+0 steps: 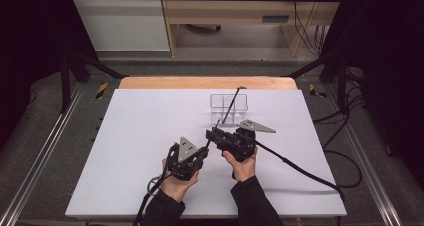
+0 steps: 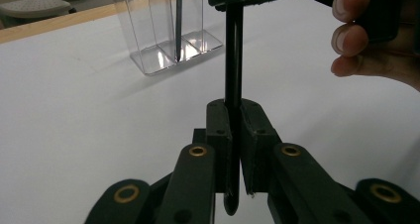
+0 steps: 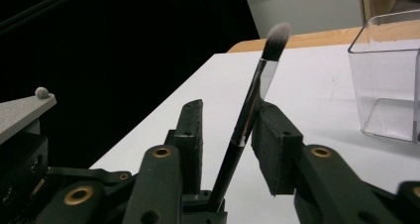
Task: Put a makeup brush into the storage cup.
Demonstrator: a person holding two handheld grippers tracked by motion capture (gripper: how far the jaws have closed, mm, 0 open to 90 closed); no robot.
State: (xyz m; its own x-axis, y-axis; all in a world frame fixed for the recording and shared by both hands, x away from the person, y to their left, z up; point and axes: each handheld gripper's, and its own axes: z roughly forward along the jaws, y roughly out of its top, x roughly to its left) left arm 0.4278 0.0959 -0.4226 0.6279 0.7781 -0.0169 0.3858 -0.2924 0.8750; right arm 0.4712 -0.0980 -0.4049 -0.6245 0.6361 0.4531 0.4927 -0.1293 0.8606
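Looking down from the high view, a white table top (image 1: 150, 151) holds a person's two hands, each carrying a black two-jaw gripper, near the front middle of the table. The left gripper (image 1: 199, 155) sits just left of the right gripper (image 1: 216, 135), and the two nearly meet.

A slim makeup brush (image 3: 247, 120) with a dark handle, a silvery ferrule and a pale, soft tip passes between them. In the left gripper view, the left gripper (image 2: 236, 135) has its jaws pressed together on the dark handle (image 2: 234, 60), which rises straight up toward the right gripper's underside at the top of that view. The fingers (image 2: 349, 35) of the right hand curl around the tool at upper right.

In the right gripper view, the right gripper (image 3: 229, 130) has its jaws spread apart, with the brush standing tilted in the gap and its bristles pointing up and away. Whether either pad touches the brush cannot be told.

Farther back on the table, beyond the grippers, stands a clear plastic organiser (image 1: 229, 108) with compartments. A thin dark stick (image 1: 233, 105) leans inside it, its top tilted toward the far right.
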